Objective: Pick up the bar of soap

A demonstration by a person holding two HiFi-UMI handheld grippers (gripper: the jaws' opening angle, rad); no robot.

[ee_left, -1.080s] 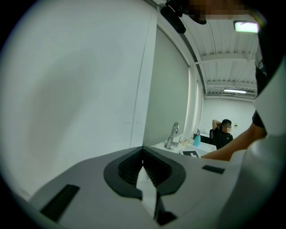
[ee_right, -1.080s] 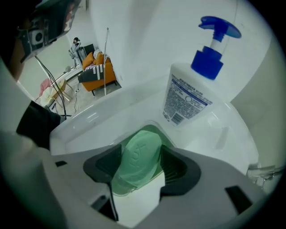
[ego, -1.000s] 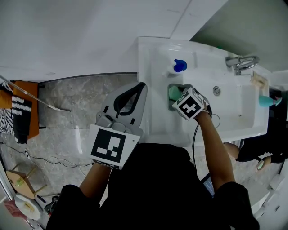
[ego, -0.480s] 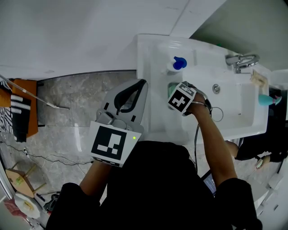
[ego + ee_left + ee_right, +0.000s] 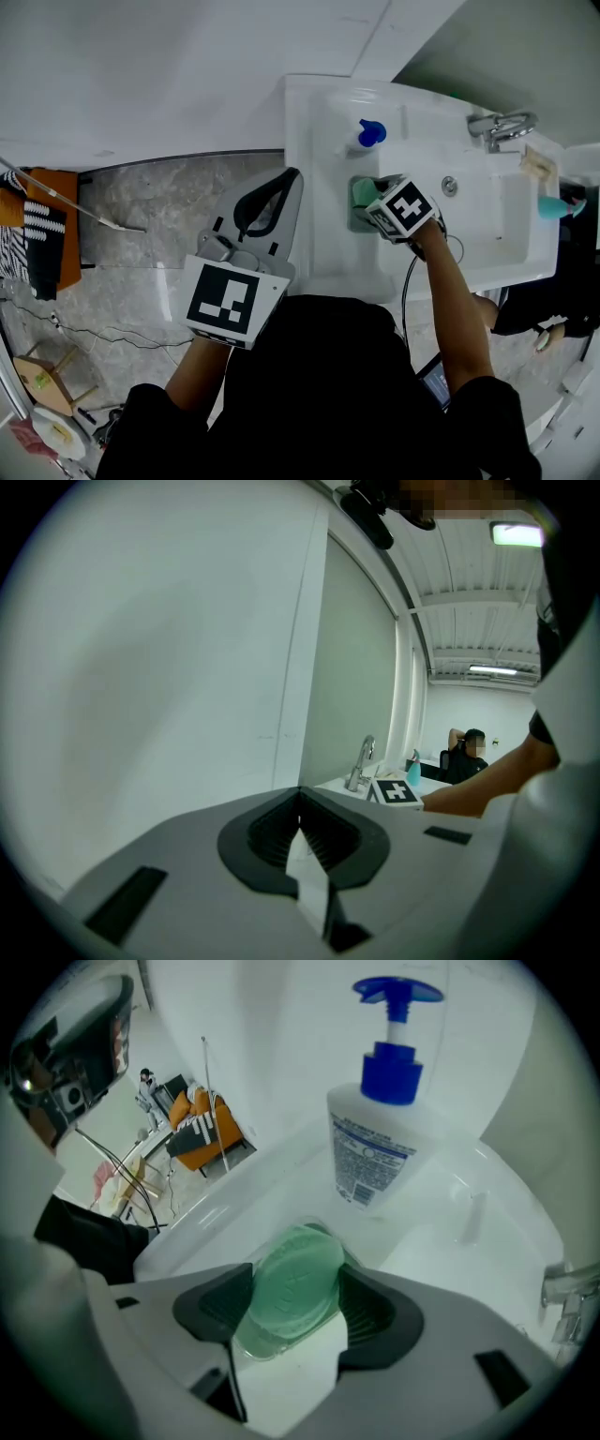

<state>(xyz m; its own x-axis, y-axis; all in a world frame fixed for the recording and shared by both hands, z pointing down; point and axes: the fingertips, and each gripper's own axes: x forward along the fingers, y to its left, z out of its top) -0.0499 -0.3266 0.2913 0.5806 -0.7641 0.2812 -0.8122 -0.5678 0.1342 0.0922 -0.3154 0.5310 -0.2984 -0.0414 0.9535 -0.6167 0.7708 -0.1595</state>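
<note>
White washbasin (image 5: 328, 258) over a grey stone floor (image 5: 159, 197). One pump bottle (image 5: 375, 1143) and one bar of soap (image 5: 298, 1269), pinched by the right tool (image 5: 293, 1299), whose jaws have just been closing. The left tool (image 5: 300, 803) is closed and empty.

the pale green oval bar of soap (image 5: 295, 1269) is an even mint shade at the middle of the right gripper view. above it, the white plastic pump bottle (image 5: 367, 1147) has a bright blue pump and a label of small dark print. the glossy white ceramic sink bench (image 5: 319, 244) is plain. the left tongs (image 5: 296, 175) are light grey with black pads, and their cube shows black squares on white. the stone floor (image 5: 159, 202) is marbled grey. at the head view's left edge are an orange cloth (image 5: 67, 244) and a black-and-white striped cloth (image 5: 39, 225). at its right edge is a small teal bottle (image 5: 553, 209).
</note>
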